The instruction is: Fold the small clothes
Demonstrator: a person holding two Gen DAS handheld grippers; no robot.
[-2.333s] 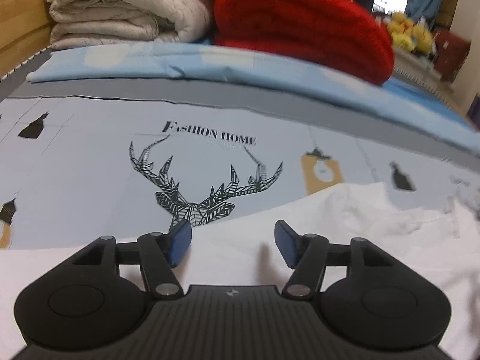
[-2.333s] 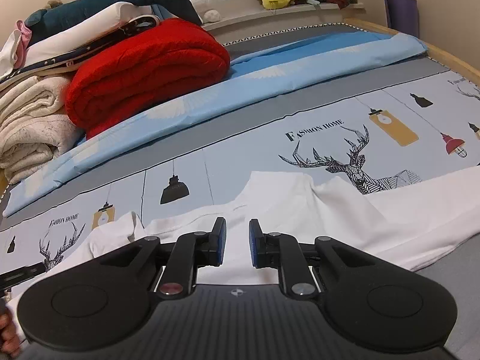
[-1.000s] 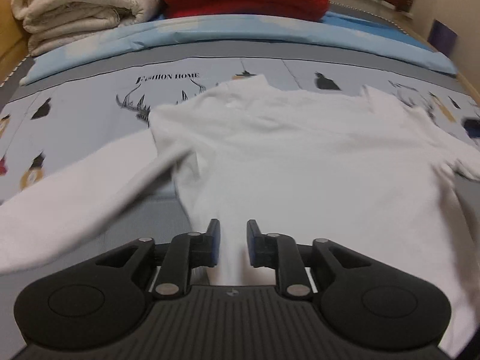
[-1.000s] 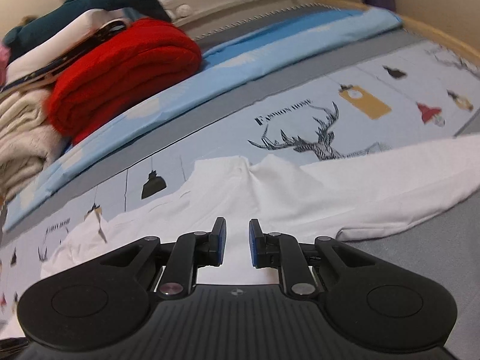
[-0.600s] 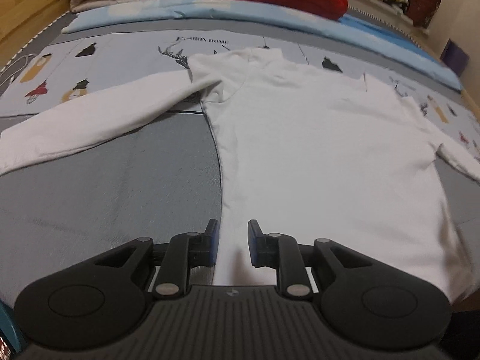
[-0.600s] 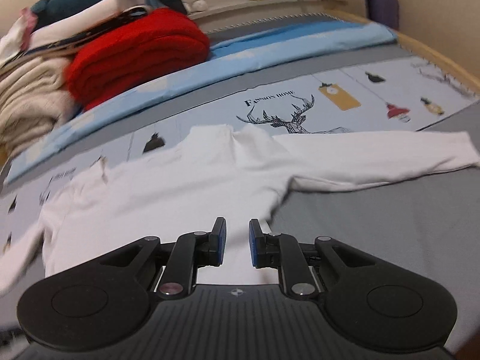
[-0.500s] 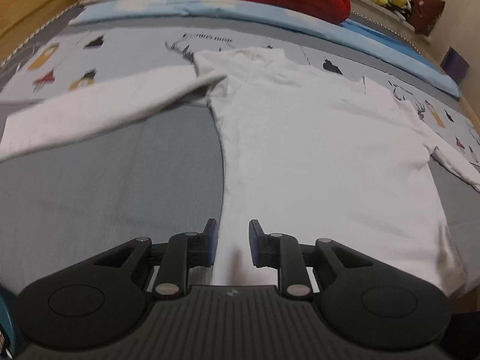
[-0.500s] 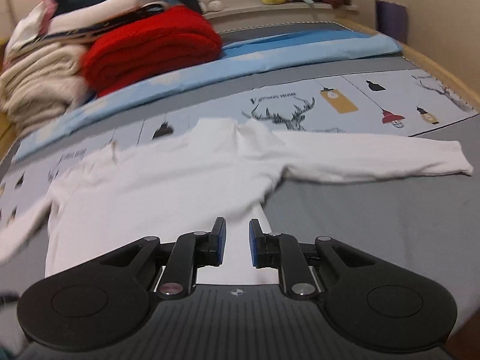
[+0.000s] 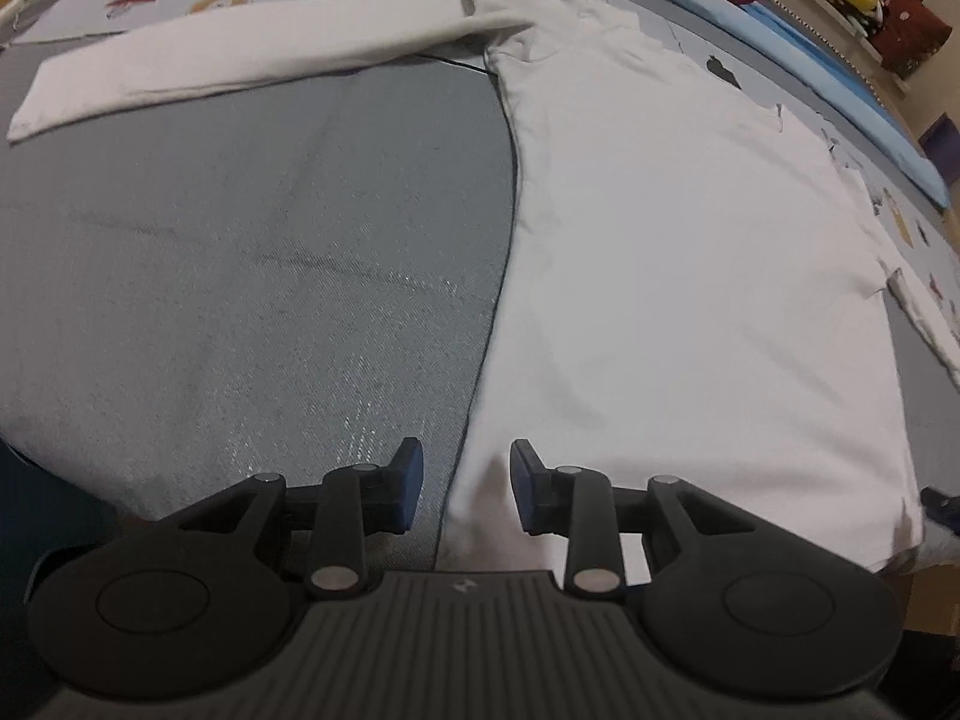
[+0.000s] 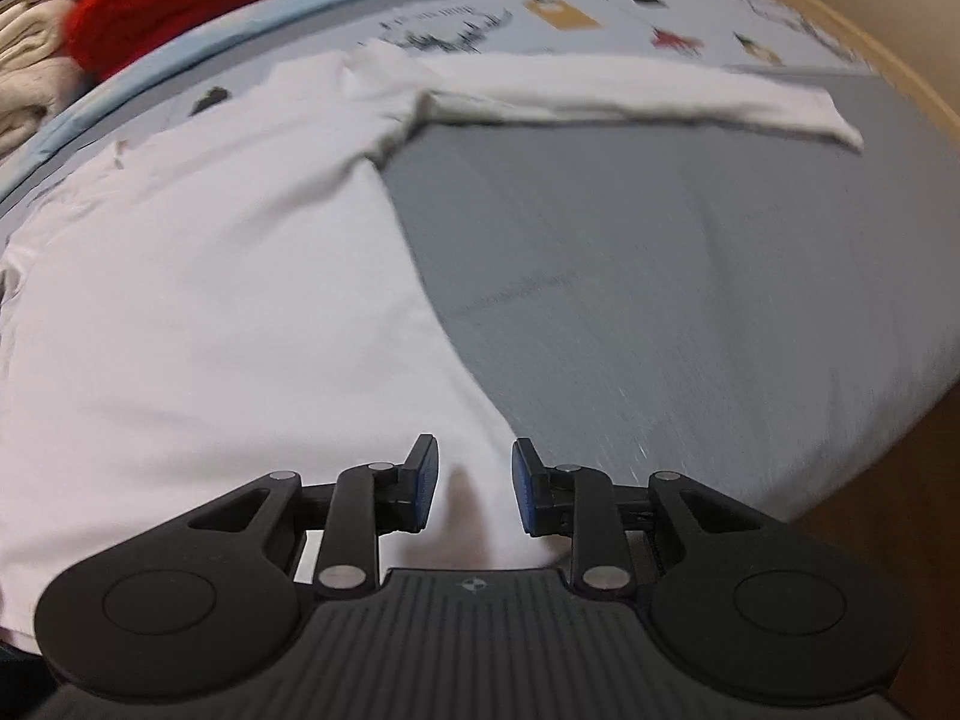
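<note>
Lying flat and unfolded on the grey bed cover (image 9: 252, 276), the white long-sleeved top (image 9: 672, 276) has both sleeves spread outward; no fold is made yet, so all folding remains. Left gripper (image 9: 461, 492) hangs over the hem's left corner, right gripper (image 10: 474, 489) over the right corner. Both sets of jaws have just been opening, standing partly apart, pads clear of the cloth, nothing held. Bare cover flanks the top; the bed's near edge lies close below the hem, a wooden rim (image 10: 852, 30) far right.
</note>
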